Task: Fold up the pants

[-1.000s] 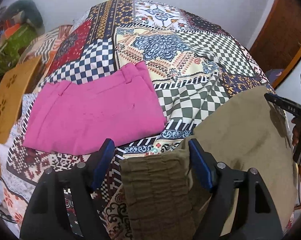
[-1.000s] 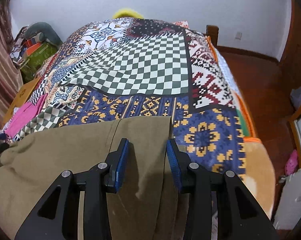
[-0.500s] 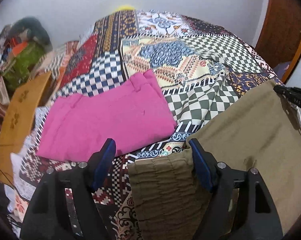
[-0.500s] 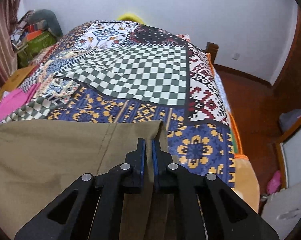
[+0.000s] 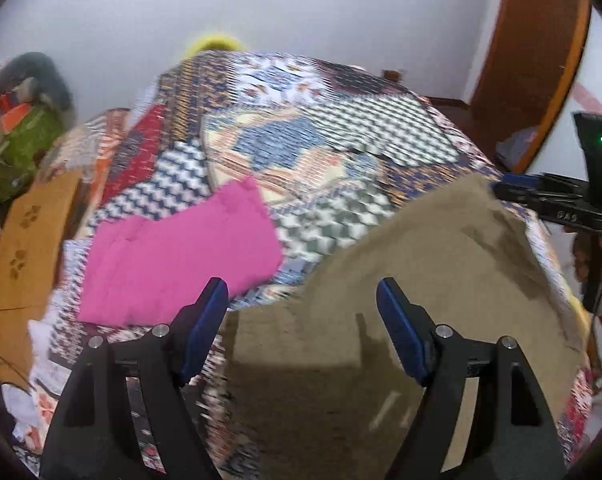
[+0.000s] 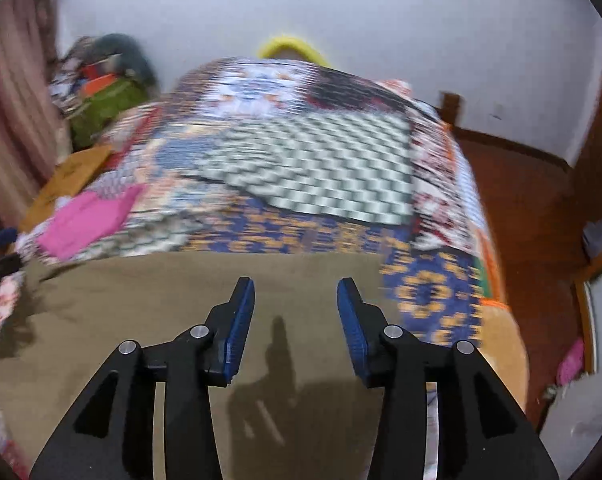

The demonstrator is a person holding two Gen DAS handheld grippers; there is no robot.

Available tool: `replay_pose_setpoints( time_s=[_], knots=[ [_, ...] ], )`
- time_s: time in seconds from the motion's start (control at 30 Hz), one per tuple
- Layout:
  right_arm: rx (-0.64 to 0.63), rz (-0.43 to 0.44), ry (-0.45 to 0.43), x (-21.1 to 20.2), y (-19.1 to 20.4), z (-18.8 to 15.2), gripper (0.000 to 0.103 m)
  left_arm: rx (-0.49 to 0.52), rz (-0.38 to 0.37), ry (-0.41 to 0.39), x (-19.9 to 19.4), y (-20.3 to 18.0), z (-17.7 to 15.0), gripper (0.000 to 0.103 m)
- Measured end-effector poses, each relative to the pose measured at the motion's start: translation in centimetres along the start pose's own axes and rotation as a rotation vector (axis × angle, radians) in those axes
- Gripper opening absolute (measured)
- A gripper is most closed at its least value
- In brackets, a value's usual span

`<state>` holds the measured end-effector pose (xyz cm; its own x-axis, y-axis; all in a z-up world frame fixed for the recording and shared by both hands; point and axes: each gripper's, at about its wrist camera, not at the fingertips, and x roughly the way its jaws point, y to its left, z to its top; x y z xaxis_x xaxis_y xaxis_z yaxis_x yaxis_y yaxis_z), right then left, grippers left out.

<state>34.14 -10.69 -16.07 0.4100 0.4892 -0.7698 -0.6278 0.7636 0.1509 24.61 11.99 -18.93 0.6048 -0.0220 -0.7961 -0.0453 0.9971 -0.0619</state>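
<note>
Olive-brown pants point(image 5: 441, 264) lie spread flat on the patchwork bedspread point(image 5: 321, 128), near its front edge; they also show in the right wrist view point(image 6: 173, 292). My left gripper point(image 5: 303, 300) is open and empty, above the pants' left end. My right gripper point(image 6: 296, 300) is open and empty, above the pants' right end. In the left wrist view the right gripper point(image 5: 509, 188) shows at the pants' far right corner. Both views are blurred by motion.
Folded pink pants point(image 5: 181, 248) lie on the bed to the left, also in the right wrist view point(image 6: 89, 220). A wooden board point(image 5: 25, 240) and a pile of clutter point(image 5: 21, 136) stand left of the bed. Red-brown floor point(image 6: 533, 216) lies to the right.
My right gripper shut on the pants' edge half a second ago and has now opened, letting go. Both grippers have lifted and tilted up. The pants now lie flat.
</note>
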Motion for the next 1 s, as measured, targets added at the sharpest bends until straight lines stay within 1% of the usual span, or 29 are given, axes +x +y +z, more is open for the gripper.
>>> replay_pose_setpoints(
  time_s=[0.03,0.07,0.13,0.17,0.23,0.33,0.4,0.43,0.53,0.63,0.7,0.83,0.93,1.0],
  knots=[
    [-0.015,0.041,0.007,0.1,1.5,0.1,0.049,-0.002,-0.015,0.014,0.3,-0.4,-0.3,0.077],
    [-0.025,0.070,0.008,0.3,2.6,0.0,0.052,-0.003,-0.028,0.028,0.7,-0.6,-0.6,0.077],
    [-0.045,0.128,0.024,1.2,5.0,-0.5,0.053,-0.013,-0.062,0.072,1.9,-1.0,-1.3,0.077],
    [-0.051,0.147,0.042,1.9,6.0,-0.9,0.053,-0.014,-0.067,0.092,2.4,-1.1,-1.8,0.077],
    [-0.066,0.176,0.105,3.6,7.8,-2.1,0.053,0.002,-0.051,0.112,3.2,-1.3,-2.5,0.077],
    [-0.101,0.203,0.209,5.3,9.0,-4.1,0.053,0.039,-0.023,0.112,3.4,-1.6,-3.4,0.077],
    [-0.153,0.180,0.206,4.5,9.4,-5.4,0.053,0.059,0.003,0.109,3.3,-1.7,-4.0,0.080],
    [-0.160,0.183,0.213,4.0,9.3,-5.8,0.053,0.061,0.012,0.108,3.3,-1.6,-4.4,0.082],
    [-0.121,0.193,0.221,2.2,8.0,-6.9,0.053,0.037,0.014,0.108,3.0,-0.8,-5.2,0.083],
    [-0.083,0.169,0.220,0.5,6.9,-8.6,0.053,-0.012,-0.016,0.105,2.2,0.3,-6.0,0.084],
    [-0.046,0.148,0.206,-0.9,5.7,-9.9,0.053,-0.049,-0.053,0.106,1.6,0.9,-6.8,0.084],
    [0.031,0.091,0.200,-3.0,3.9,-12.1,0.053,-0.082,-0.063,0.115,0.8,1.0,-7.6,0.084],
    [0.079,0.074,0.202,-4.2,2.9,-13.8,0.053,-0.071,-0.020,0.112,0.0,0.6,-7.8,0.083],
    [0.096,0.049,0.213,-4.5,2.5,-14.6,0.053,-0.061,0.019,0.093,-1.1,0.3,-7.7,0.083]
  ],
)
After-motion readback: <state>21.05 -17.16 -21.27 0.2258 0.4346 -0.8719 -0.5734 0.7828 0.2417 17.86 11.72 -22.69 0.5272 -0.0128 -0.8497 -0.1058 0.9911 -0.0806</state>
